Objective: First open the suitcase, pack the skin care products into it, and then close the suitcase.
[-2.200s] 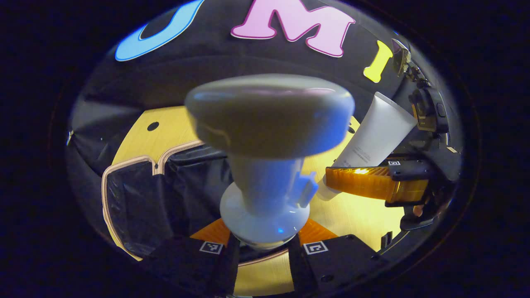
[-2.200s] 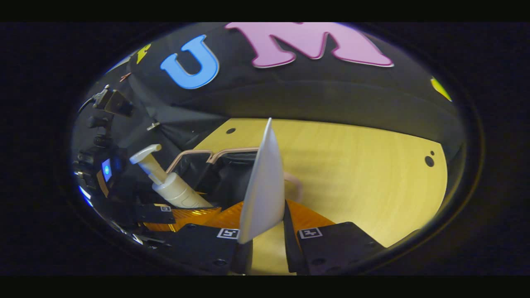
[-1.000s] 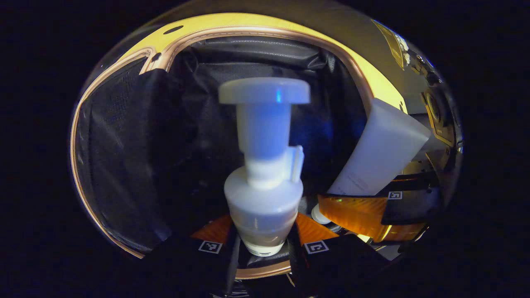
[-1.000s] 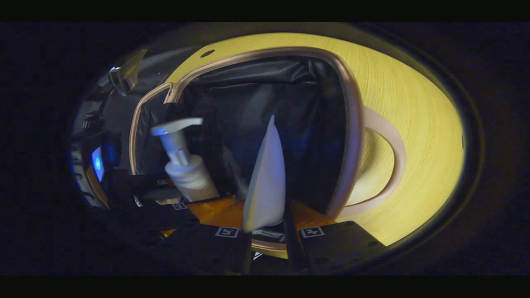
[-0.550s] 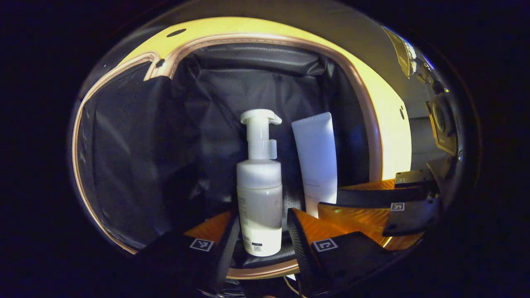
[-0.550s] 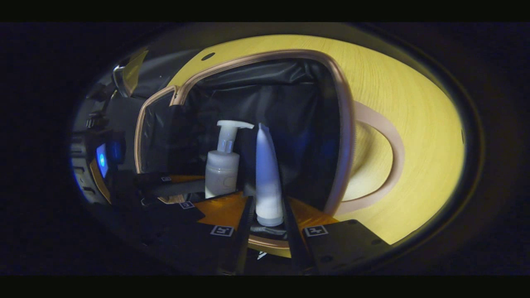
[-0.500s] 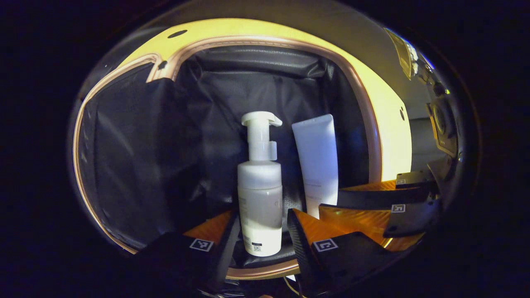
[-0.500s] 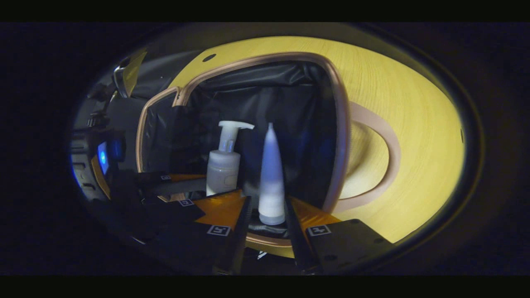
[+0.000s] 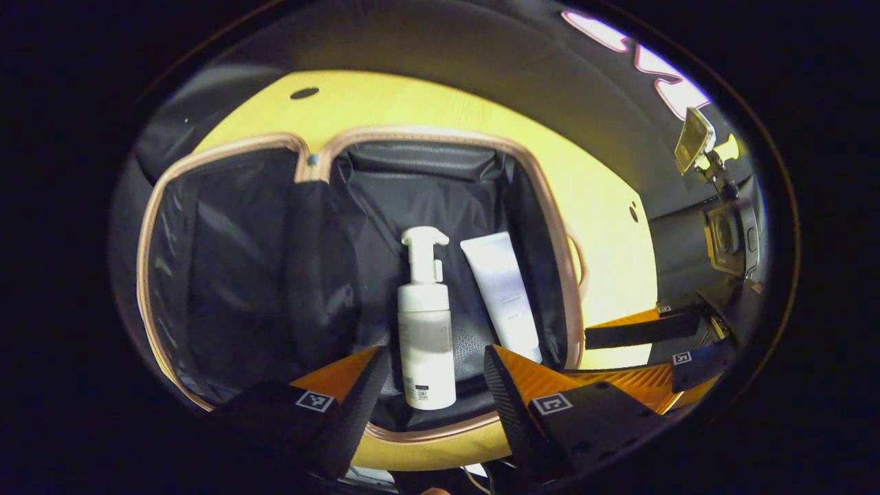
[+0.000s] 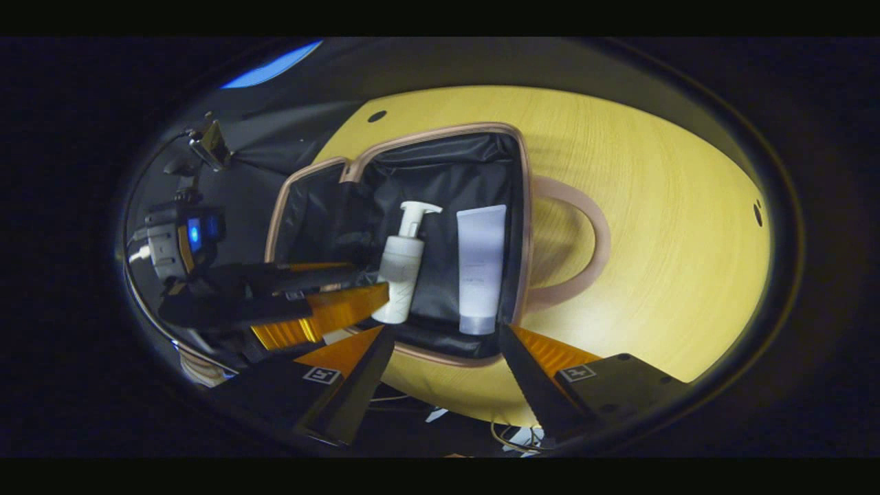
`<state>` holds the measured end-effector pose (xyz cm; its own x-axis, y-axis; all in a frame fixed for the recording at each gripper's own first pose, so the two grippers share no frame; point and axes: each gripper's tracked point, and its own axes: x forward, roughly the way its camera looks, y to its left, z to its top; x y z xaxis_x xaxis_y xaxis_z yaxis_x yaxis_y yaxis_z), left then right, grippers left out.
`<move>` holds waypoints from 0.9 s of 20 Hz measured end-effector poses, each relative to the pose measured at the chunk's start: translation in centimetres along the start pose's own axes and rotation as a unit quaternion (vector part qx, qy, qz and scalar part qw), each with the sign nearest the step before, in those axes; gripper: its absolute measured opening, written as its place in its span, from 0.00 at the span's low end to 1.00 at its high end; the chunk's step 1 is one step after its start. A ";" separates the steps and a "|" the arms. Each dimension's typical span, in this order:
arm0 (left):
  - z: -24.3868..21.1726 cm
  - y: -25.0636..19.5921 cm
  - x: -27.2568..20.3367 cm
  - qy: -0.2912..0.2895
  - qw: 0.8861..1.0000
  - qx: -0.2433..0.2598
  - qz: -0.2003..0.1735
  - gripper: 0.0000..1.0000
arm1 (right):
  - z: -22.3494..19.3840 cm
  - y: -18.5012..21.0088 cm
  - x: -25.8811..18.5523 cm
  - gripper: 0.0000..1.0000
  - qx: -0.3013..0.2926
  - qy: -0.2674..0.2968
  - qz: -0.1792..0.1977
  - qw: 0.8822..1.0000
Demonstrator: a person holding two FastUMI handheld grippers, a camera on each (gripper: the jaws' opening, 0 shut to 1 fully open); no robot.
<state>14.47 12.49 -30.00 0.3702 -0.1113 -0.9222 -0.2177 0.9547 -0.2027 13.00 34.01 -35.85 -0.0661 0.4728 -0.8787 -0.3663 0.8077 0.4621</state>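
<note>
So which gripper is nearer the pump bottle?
Left. The left gripper straddles the pump bottle lying in the suitcase, fingers open either side. The right gripper is open before the tube beside it.

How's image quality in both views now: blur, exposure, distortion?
Left gripper view: sharp, strong fisheye bend; pump bottle and tube clear against the dark suitcase lining. Right gripper view: sharp too; wooden table brightly lit, lining deeply shadowed.

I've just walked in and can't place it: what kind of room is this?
Probably a recording booth staged for a packing chore, not a home. A small open suitcase lies on a bare wooden table backed by black cloth, and a mounted camera stands at the table's edge.
</note>
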 end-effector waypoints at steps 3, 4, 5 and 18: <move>1.2 1.7 -3.7 -0.070 0.997 0.040 0.011 0.89 | -2.6 0.6 -2.1 0.98 0.008 -0.023 0.012 1.000; 1.3 2.8 -5.0 -0.089 0.995 0.048 0.020 0.88 | -3.0 0.8 -2.5 0.98 0.012 -0.031 0.016 0.999; 1.5 4.1 -6.4 -0.103 0.993 0.054 0.026 0.88 | -3.6 0.9 -3.3 0.98 0.017 -0.041 0.018 0.999; 0.1 31.2 -12.0 -0.159 0.969 -0.166 0.095 0.89 | -6.4 3.8 -7.8 0.98 0.069 -0.121 0.010 0.990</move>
<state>3.37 43.64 -25.22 0.5433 0.1982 -0.8158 -0.5672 0.8031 -0.1826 6.19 31.12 -28.01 0.1583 0.5458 -0.8228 -0.2359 0.8301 0.5053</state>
